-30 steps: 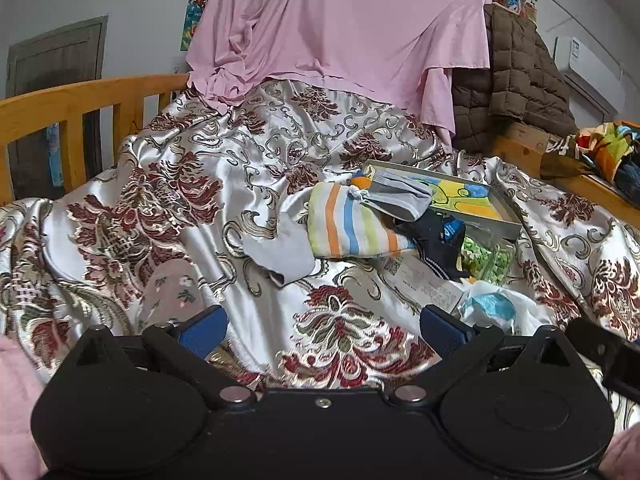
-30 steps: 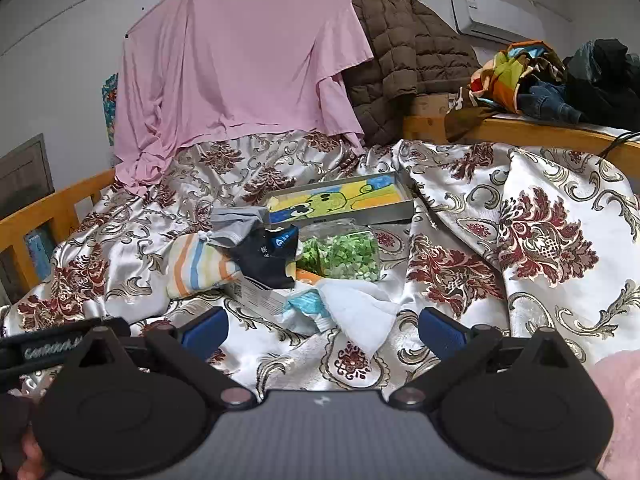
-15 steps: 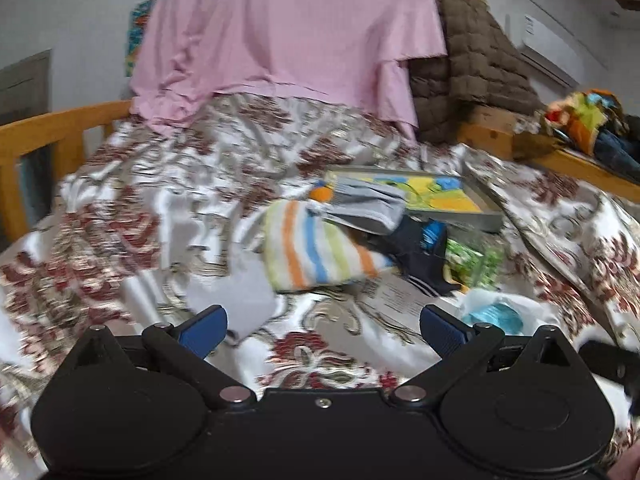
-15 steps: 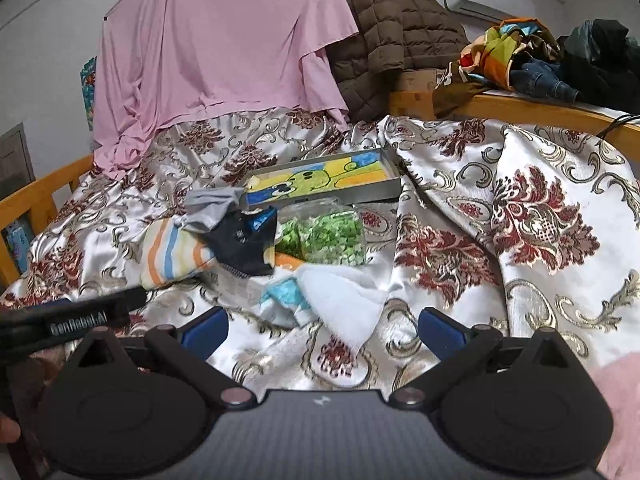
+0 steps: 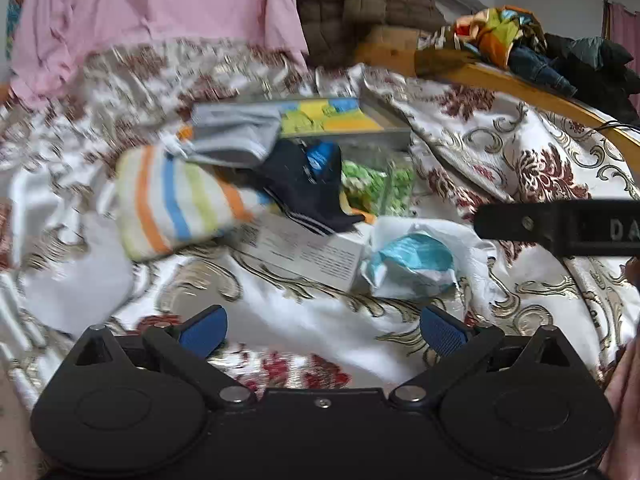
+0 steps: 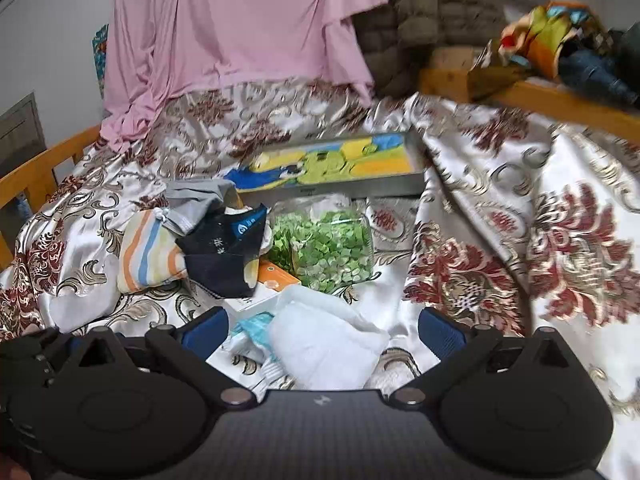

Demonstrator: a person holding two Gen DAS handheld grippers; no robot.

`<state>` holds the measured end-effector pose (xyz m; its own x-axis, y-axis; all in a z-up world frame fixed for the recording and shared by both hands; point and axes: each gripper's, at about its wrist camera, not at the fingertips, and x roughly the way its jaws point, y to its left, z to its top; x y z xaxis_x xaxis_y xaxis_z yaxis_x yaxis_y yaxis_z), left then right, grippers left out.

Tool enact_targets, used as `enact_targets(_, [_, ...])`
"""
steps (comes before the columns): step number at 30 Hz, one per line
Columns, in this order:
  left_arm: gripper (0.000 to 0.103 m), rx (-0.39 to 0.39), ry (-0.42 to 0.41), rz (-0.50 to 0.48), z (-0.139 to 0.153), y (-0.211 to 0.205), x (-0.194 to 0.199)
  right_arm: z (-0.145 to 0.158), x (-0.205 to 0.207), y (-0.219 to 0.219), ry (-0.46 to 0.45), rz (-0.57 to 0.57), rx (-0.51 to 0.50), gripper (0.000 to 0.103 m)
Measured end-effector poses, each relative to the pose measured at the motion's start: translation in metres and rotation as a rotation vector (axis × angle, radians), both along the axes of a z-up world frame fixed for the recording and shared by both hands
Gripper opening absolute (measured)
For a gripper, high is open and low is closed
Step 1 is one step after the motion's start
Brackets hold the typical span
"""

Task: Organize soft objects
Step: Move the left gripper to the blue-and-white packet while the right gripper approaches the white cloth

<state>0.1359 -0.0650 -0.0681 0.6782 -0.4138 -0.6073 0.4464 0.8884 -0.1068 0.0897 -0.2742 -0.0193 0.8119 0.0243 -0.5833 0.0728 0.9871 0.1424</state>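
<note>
Mid-bed, on the satin bedspread [image 6: 472,216]: white cloth [image 6: 324,344], between the wide, empty fingers of the right gripper [image 6: 322,330]. Left gripper [image 5: 322,328] likewise wide, empty. Risk: pinching the slippery cover or teal packet [image 6: 256,330] alongside.

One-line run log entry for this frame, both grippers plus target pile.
left gripper: open, empty | right gripper: open, over white folded cloth | striped pastel sock, dark navy sock: untouched on satin bedspread

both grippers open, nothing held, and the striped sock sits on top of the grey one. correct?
Not quite: the grey sock lies on top of the striped sock, as the right wrist view shows. Both the left gripper and right gripper are open, holding nothing.
</note>
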Motion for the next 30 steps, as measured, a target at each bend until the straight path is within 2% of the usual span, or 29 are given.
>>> enact_targets(4, [0.102,-0.023,0.035,0.009,-0.003,-0.008,0.013,-0.004,0.029,-0.021,0.067,0.029,0.089,0.103])
enact_targets(10, [0.102,-0.129,0.143,0.043,-0.012,-0.008,0.036,-0.013,0.057,-0.039,0.116,0.107,0.111,0.103])
enact_targets(16, [0.101,-0.284,0.219,-0.061,-0.020,-0.008,0.046,-0.023,0.075,-0.050,0.150,0.147,0.173,0.102])
enact_targets(24, [0.101,-0.512,0.352,-0.081,-0.036,-0.011,0.069,-0.029,0.083,-0.045,0.166,0.192,0.114,0.094])
enact_targets(30, [0.101,-0.576,0.398,-0.049,-0.044,-0.009,0.077,-0.032,0.086,-0.044,0.185,0.213,0.064,0.090])
